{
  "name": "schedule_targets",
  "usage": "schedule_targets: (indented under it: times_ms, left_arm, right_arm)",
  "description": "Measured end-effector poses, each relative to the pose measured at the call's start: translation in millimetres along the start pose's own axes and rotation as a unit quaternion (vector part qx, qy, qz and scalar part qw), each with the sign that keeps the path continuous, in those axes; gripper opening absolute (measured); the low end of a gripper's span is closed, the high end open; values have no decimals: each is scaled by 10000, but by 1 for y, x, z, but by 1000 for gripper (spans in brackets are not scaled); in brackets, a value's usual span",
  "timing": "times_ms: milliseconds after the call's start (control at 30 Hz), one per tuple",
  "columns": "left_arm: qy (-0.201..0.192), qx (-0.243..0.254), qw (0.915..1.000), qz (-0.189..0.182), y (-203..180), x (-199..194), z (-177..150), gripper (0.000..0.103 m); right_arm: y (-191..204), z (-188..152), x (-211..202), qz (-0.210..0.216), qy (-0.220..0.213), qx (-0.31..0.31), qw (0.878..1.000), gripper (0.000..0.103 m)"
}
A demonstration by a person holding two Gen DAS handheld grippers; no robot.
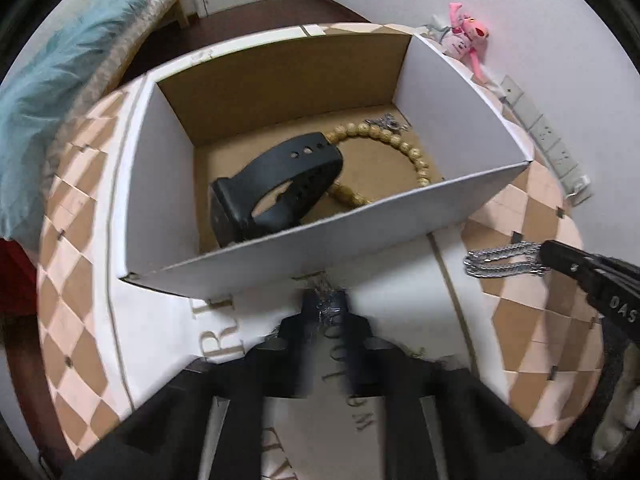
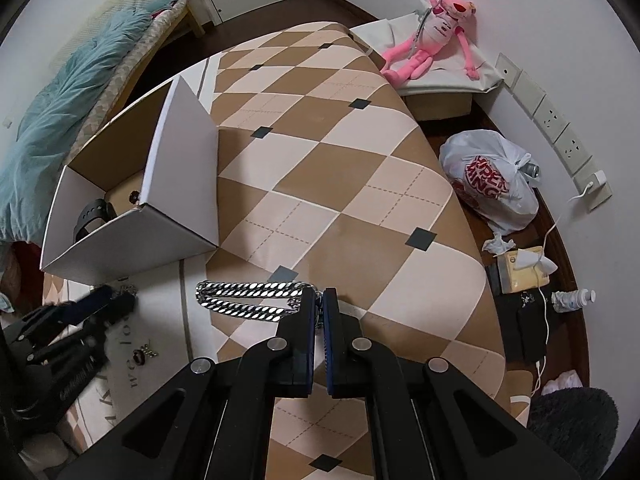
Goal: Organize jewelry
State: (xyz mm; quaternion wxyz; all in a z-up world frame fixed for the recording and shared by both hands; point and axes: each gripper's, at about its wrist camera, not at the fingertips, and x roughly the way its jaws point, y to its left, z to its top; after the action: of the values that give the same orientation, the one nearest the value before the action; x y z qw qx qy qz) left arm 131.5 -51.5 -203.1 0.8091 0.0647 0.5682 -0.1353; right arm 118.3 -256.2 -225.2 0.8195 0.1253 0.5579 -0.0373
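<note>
A white cardboard box stands on the checked tabletop. It holds a black watch, a tan bead bracelet and a small silver charm. Just in front of the box's near wall, my left gripper is shut on a small silver piece, which looks blurred. To the right of the box my right gripper is shut on one end of a thick silver chain. The chain's doubled loop sticks out to the left, above the cloth. The left gripper shows blurred at the left of the right wrist view.
A small ring and stud lie on the white lettered strip near the left gripper. The checked cloth stretches right of the box. Off the table are a pink plush toy, a white plastic bag, wall sockets and a bed with a blue blanket.
</note>
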Motion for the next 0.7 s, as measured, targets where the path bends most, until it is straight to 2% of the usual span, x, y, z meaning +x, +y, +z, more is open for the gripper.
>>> schedule_targets:
  times_ms: [133, 300, 467, 700]
  left_arm:
    - [-70, -220, 9997, -43, 14, -7, -9, 4]
    - [-84, -615, 9972, -426, 29, -24, -24, 4]
    - [-249, -788, 9948, -592, 37, -55, -39, 4]
    - [-562, -912, 9909, -818, 44, -92, -36, 3]
  right_arm:
    - [9, 0, -10, 163, -48, -81, 9998, 4]
    - [21, 0, -30, 630, -57, -183, 9978, 3]
    - [32, -1, -51, 932, -84, -324, 9951, 0]
    - [45, 4, -81, 1237, -223, -428, 9911, 0]
